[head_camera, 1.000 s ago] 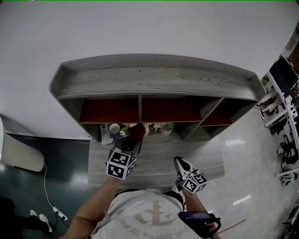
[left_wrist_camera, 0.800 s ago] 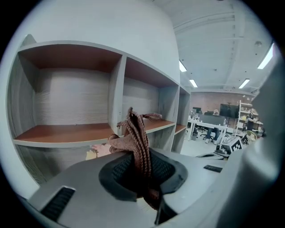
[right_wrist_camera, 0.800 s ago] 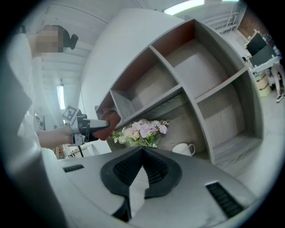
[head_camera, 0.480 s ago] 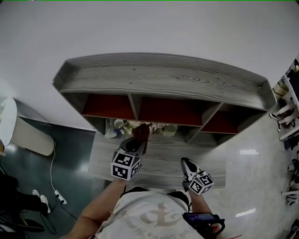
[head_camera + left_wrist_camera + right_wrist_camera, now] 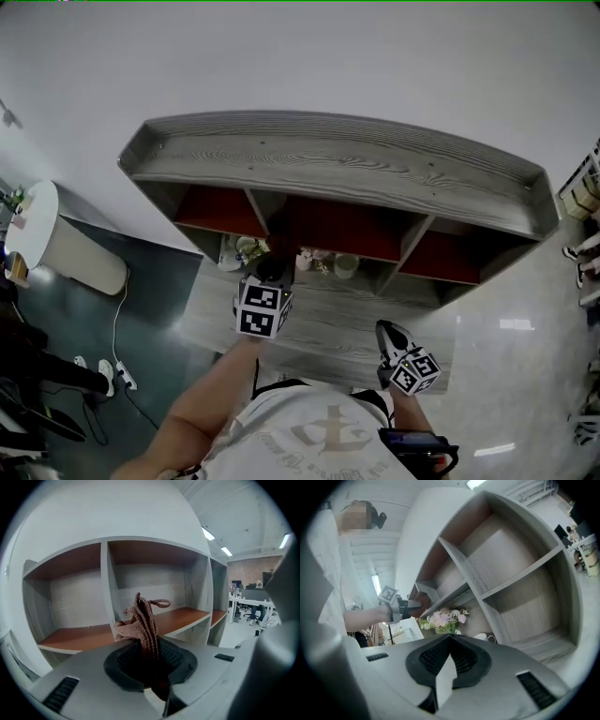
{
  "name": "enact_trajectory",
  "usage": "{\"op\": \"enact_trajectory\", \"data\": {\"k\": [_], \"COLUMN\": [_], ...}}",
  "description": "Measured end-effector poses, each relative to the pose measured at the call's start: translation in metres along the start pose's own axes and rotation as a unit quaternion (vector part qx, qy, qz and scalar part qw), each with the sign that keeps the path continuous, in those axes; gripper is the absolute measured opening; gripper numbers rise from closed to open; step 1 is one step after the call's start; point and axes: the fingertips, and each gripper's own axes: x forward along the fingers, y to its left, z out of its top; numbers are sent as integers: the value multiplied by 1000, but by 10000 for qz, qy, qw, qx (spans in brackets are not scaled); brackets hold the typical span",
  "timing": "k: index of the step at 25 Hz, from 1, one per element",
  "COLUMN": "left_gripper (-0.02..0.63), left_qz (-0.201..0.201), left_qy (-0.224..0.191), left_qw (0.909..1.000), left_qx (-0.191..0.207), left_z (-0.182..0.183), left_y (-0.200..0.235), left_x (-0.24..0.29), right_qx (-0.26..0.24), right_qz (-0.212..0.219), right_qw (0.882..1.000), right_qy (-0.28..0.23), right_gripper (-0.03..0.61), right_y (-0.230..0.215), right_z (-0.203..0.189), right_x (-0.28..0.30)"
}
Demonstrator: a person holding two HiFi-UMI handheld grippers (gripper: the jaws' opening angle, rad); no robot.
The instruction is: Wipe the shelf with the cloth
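Closest in, the right gripper [image 5: 385, 331] hangs low over the front part of the grey desk [image 5: 328, 328], off to the person's right. Its jaws are pressed together with nothing between them, and it points up toward the shelf [image 5: 328, 159] from below. A little further forward and to the left, the left gripper [image 5: 271, 271] is raised on an outstretched arm toward the shelf's upper row. Its jaws are clamped tight on the cloth [image 5: 143, 620], a brownish knitted rag that bunches upward out of the pads with a loop flopping to one side. From the right gripper view, the cloth [image 5: 420, 603] is right at the front edge of the reddish board, near the upright that splits the left compartment from the middle one. I can't tell whether it actually touches the wood. Beyond the rag, the left gripper view looks into the open compartments, with their grey sides, pale backs and red-brown board [image 5: 187, 617]. Under that board, at the back of the desk, stands a bunch of pale pink flowers [image 5: 443, 619] with a white cup [image 5: 480, 637] just beside it. Behind everything the shelf backs onto a plain white wall [image 5: 300, 56].
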Motion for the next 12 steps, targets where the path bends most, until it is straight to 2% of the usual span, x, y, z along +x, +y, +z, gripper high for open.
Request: {"op": "enact_trajectory", "data": {"k": [5,12], "left_gripper": [67,67], "left_qz": [444,1016], "left_qy": [75,489], "left_qw": [9987,9935], "left_qx": [228,170], "left_z": [27,41], "left_y": [7,17], "left_x": [31,63], "right_qx": [4,25], "right_qz": [239,436], "right_qw": [9997,9990], "right_qy": [85,133], "right_gripper": [6,6], "right_y": [-15,-36], "right_z": [7,14], "right_x": [-8,-26]}}
